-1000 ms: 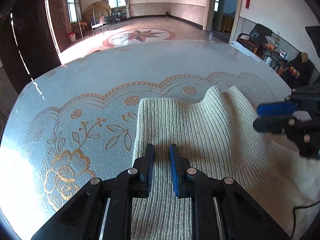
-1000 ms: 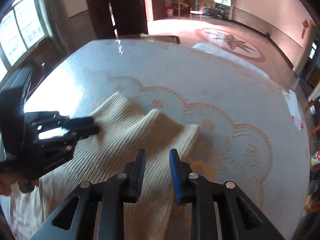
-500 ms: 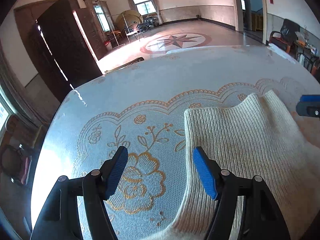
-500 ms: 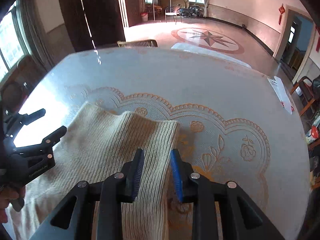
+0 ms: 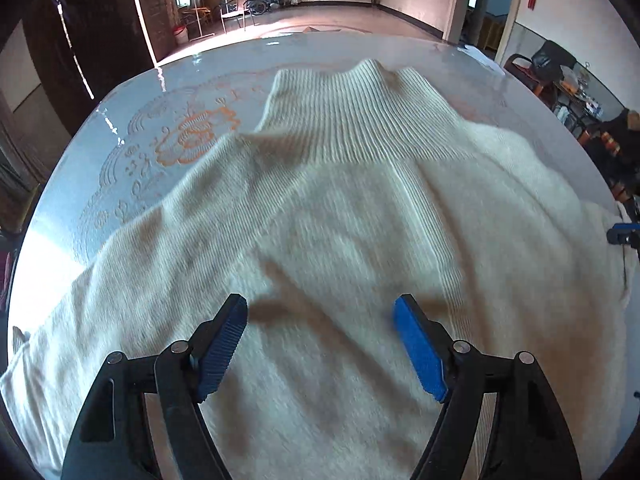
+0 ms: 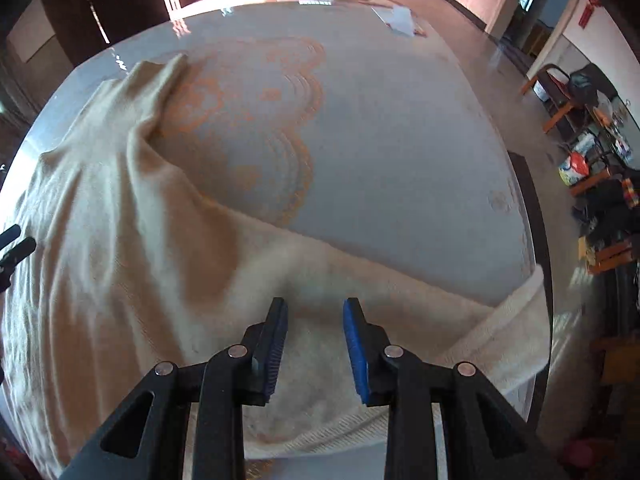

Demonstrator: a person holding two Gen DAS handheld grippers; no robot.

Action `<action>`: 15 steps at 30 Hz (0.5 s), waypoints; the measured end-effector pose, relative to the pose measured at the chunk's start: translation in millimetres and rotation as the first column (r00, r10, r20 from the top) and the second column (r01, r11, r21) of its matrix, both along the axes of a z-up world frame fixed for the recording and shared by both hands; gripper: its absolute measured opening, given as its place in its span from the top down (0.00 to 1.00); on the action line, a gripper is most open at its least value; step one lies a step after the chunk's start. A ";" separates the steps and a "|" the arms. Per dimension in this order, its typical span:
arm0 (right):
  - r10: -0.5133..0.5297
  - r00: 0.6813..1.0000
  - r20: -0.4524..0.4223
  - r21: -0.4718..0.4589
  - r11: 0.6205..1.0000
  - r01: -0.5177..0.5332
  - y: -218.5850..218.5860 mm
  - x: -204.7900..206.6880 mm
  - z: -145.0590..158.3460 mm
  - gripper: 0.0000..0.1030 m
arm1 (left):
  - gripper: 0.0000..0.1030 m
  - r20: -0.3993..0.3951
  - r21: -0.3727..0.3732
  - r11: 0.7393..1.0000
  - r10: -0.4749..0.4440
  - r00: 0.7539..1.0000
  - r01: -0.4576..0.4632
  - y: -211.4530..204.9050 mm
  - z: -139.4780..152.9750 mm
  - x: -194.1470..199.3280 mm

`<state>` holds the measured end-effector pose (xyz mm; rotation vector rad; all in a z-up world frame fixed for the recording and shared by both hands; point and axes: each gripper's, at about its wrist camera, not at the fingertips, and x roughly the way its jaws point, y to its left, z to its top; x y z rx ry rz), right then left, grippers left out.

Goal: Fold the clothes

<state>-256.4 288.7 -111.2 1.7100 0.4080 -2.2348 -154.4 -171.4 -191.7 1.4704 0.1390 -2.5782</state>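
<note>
A cream knit sweater (image 5: 340, 208) lies spread on a round table, its ribbed collar (image 5: 352, 108) pointing away from me. My left gripper (image 5: 320, 340) is open wide and empty, just above the sweater's body. In the right wrist view the sweater (image 6: 120, 248) covers the left half, with one sleeve (image 6: 460, 312) stretched toward the table's right edge. My right gripper (image 6: 314, 340) is open and empty above the sleeve's base. The right gripper's tip (image 5: 622, 236) shows at the left view's right edge, the left gripper's tip (image 6: 14, 244) at the right view's left edge.
The table (image 6: 400, 140) has a glossy pale cloth with an orange floral pattern (image 5: 196, 136). A white paper (image 6: 396, 20) lies at its far edge. Chairs and clutter (image 6: 592, 168) stand to the right of the table. A tiled hall lies beyond.
Both grippers have opened and let go of the ribbed collar. They have pulled back toward me, so the whole sweater now shows. The left gripper opened first, the right after it.
</note>
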 end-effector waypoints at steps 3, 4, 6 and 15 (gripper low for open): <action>-0.063 0.998 0.021 0.021 0.998 0.063 27.9 -4.2 -4.8 0.70 | 0.20 -0.048 -0.047 0.999 0.005 0.999 -0.007 20.3 -1.6 27.6; -0.091 0.996 0.025 0.044 0.995 0.089 37.0 -4.4 -4.6 0.70 | 0.20 -0.059 -0.052 0.999 0.014 0.998 -0.017 23.2 -2.4 34.2; -0.109 0.994 0.031 0.099 0.990 0.105 52.5 0.1 -5.1 0.70 | 0.17 -0.094 -0.014 0.998 0.060 0.994 -0.062 20.8 -6.1 46.4; -0.262 0.964 0.038 0.039 0.965 0.261 124.4 45.7 -6.9 0.71 | 0.00 -0.099 0.003 0.995 0.101 0.990 -0.101 13.9 -11.9 51.9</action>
